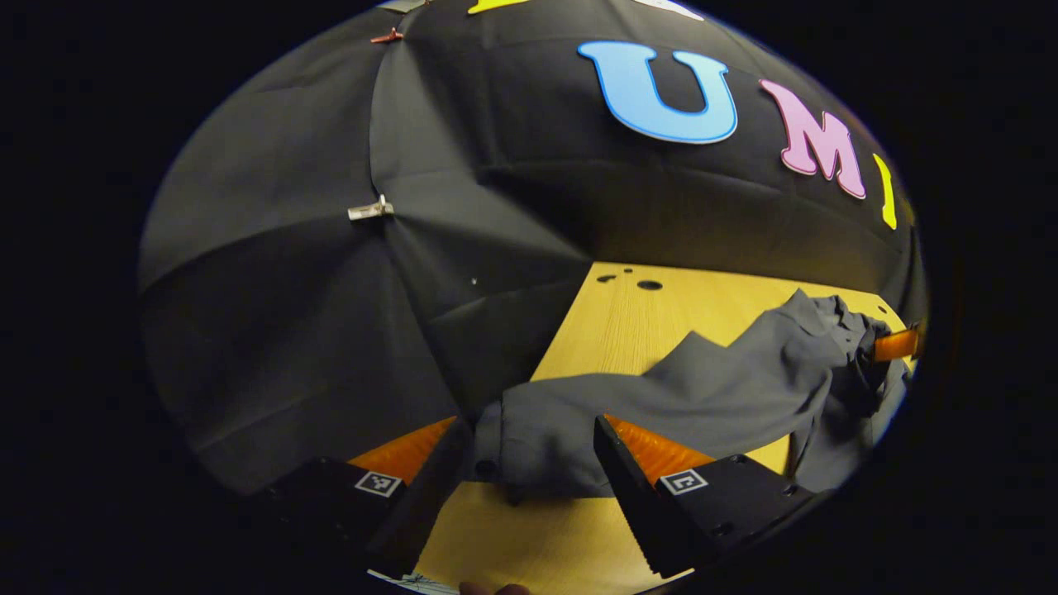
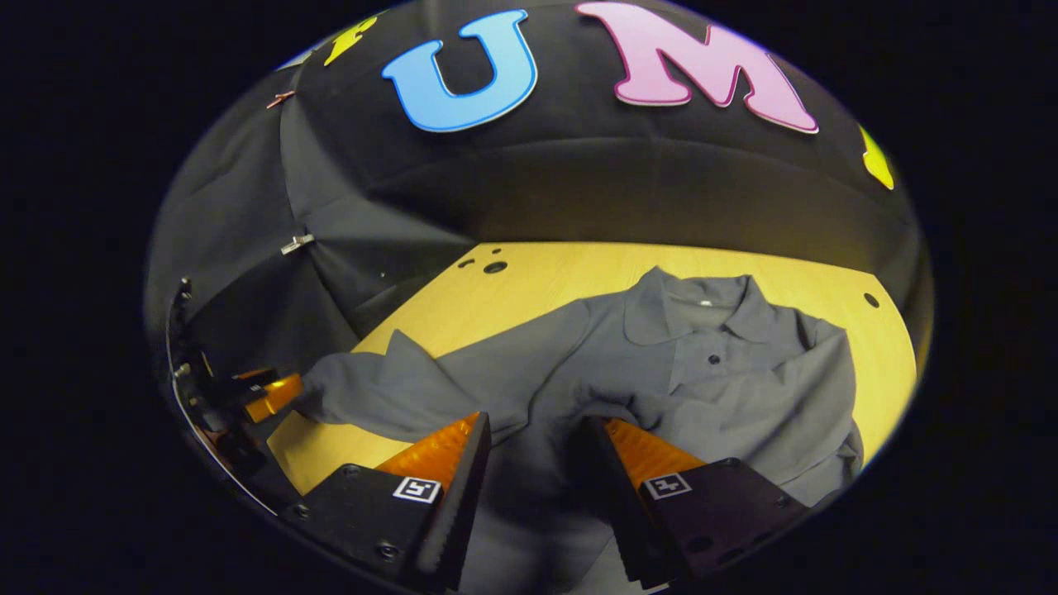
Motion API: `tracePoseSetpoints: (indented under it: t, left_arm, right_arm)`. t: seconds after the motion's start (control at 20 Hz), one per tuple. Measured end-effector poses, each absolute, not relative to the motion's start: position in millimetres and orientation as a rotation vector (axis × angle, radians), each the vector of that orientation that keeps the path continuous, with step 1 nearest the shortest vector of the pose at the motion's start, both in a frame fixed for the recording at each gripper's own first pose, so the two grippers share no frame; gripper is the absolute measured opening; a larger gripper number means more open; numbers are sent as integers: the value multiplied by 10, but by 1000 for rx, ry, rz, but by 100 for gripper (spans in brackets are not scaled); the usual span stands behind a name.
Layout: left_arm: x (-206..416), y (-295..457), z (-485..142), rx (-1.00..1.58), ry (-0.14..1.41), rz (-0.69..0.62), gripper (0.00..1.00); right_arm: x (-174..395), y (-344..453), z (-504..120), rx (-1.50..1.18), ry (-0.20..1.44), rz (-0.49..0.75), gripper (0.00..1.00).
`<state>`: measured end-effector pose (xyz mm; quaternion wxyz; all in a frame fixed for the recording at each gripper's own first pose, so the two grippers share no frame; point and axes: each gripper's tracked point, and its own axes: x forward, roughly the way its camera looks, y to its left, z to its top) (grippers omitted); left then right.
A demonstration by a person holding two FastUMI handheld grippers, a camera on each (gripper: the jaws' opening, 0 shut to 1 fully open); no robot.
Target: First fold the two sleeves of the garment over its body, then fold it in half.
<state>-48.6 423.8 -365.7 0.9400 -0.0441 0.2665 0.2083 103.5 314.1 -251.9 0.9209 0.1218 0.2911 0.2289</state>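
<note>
A grey polo shirt (image 2: pixel 661 372) lies collar-away on the wooden bench (image 2: pixel 537 285), one sleeve (image 1: pixel 537 446) drawn out sideways. My left gripper (image 1: pixel 533 471) stands spread, the sleeve's cuff end between its fingers; whether either finger touches the cloth I cannot tell. My right gripper (image 2: pixel 533 463) is likewise spread over the shirt's lower body, its fingers apart above the fabric.

garment (image 2: pixel 661 372) hem: hidden behind right tongs (image 2: pixel 537 463) | other tongs (image 1: pixel 897 345): cut by edge
</note>
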Motion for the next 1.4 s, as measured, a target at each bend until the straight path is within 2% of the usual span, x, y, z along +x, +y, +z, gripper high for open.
tracePoseSetpoints:
  t: [0.35,0.5,0.6,0.65,0.7,0.85,0.95,1.4]
  left_arm:
    - [-377,4288,-4202,-138,678,410,98]
    - [-364,4277,-4234,-142,695,392,99]
    - [-345,4184,-4244,-160,698,375,92]
    - [-335,4169,-4259,-160,700,373,80]
    - [-309,4119,-4245,-156,702,357,74]
    - [-284,4087,-4185,-118,727,361,15]
    - [-233,4028,-3951,-120,676,362,10]
    - [-134,3495,-2748,-87,479,320,10]
  right_arm:
    - [817,2388,-2138,179,526,384,79]
    - [648,2109,-2055,156,519,359,79]
    - [557,1952,-2043,151,520,333,79]
    - [518,1893,-2052,156,522,323,79]
    - [483,1847,-2071,163,527,313,79]
    - [407,1718,-2095,177,533,291,79]
    - [363,1639,-2072,174,524,283,79]
    - [372,1116,-2126,204,505,224,79]
